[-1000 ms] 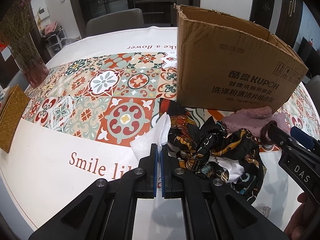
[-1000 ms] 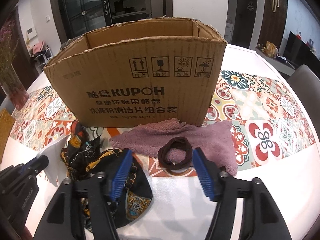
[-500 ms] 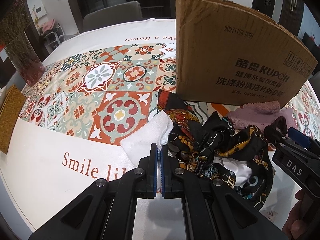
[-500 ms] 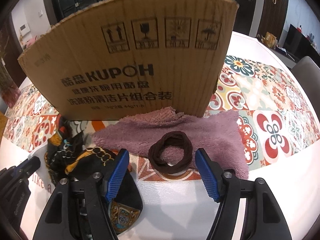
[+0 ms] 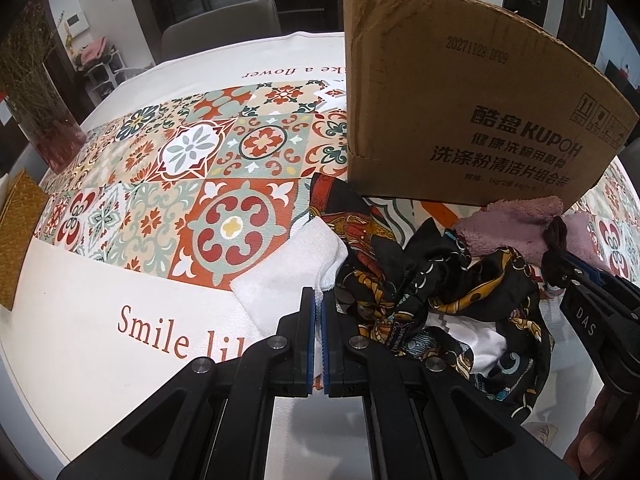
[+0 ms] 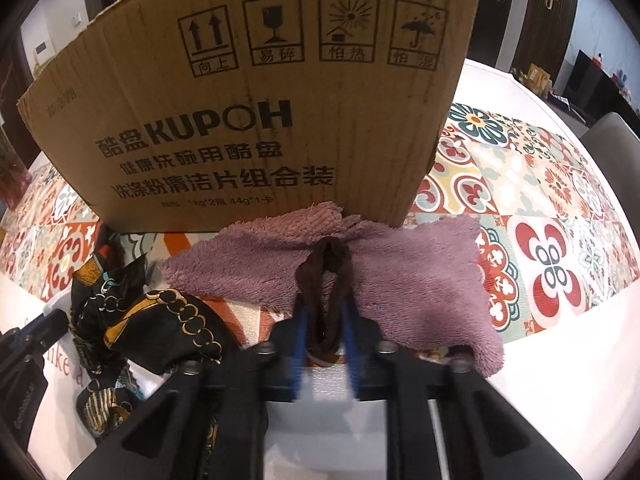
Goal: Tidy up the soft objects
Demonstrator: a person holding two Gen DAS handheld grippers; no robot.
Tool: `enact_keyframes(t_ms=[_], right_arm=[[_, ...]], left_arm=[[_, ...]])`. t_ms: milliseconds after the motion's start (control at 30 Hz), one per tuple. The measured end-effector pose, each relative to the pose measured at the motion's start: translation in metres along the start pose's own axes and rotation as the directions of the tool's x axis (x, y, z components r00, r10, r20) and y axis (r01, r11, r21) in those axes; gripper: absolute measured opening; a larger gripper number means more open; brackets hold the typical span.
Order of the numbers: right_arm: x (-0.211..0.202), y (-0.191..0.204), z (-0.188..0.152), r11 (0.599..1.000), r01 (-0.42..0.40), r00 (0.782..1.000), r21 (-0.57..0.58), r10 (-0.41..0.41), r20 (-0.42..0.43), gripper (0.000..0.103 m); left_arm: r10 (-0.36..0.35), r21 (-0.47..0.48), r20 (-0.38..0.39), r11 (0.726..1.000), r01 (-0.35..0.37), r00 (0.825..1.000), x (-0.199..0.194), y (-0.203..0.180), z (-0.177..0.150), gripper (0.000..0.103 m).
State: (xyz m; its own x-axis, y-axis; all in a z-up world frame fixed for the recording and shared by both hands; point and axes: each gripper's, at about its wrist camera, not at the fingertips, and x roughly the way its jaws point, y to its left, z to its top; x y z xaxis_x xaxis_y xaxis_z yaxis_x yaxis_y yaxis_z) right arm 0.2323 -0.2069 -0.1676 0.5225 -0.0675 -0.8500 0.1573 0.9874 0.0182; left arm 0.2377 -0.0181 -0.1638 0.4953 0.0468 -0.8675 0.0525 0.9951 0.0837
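My left gripper [image 5: 319, 296] is shut on the edge of a white sock [image 5: 288, 276] that lies on the tablecloth. Right of the sock is a crumpled black and gold scarf [image 5: 400, 280]. A purple fleece cloth [image 6: 420, 272] is spread against the foot of the open cardboard box [image 6: 260, 100]. On that cloth, my right gripper [image 6: 325, 308] has its jaws closing on a brown hair band [image 6: 326, 272], which is squeezed narrow between the blue pads. The left wrist view shows the same band [image 5: 556, 248] at the tip of the right gripper [image 5: 576, 276].
The box [image 5: 460, 100] stands on a white tablecloth with a patterned tile print [image 5: 180, 184]. A vase of dried flowers [image 5: 44, 112] and a woven mat [image 5: 20, 232] are at the far left. Chairs [image 5: 220, 36] [image 6: 612, 136] stand beyond the table edges.
The right gripper came down over the hair band and its wide jaws closed on it, pinching the round band flat. The left gripper kept its hold on the white sock.
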Motion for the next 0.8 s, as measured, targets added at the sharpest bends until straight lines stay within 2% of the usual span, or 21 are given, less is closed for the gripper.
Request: enact_keyframes(t_ms=[100, 467, 800], right_arm=[[-0.004, 0.000, -0.002, 1.000, 0.003, 1.000, -0.006, -0.003, 0.012, 0.010], [-0.034, 0.010, -0.007, 1.000, -0.005, 0.998, -0.006, 0.005, 0.070, 0.009], [-0.069, 0.011, -0.004, 1.000, -0.014, 0.991, -0.005, 0.015, 0.134, 0.009]], left_arm=[[-0.002, 0.003, 0.005, 1.000, 0.002, 1.000, -0.002, -0.001, -0.001, 0.005], [-0.006, -0.005, 0.034, 1.000, 0.006, 0.999, -0.019, 0.001, 0.001, 0.005], [-0.028, -0.002, 0.106, 1.000, 0.028, 0.994, -0.054, 0.001, 0.005, 0.005]])
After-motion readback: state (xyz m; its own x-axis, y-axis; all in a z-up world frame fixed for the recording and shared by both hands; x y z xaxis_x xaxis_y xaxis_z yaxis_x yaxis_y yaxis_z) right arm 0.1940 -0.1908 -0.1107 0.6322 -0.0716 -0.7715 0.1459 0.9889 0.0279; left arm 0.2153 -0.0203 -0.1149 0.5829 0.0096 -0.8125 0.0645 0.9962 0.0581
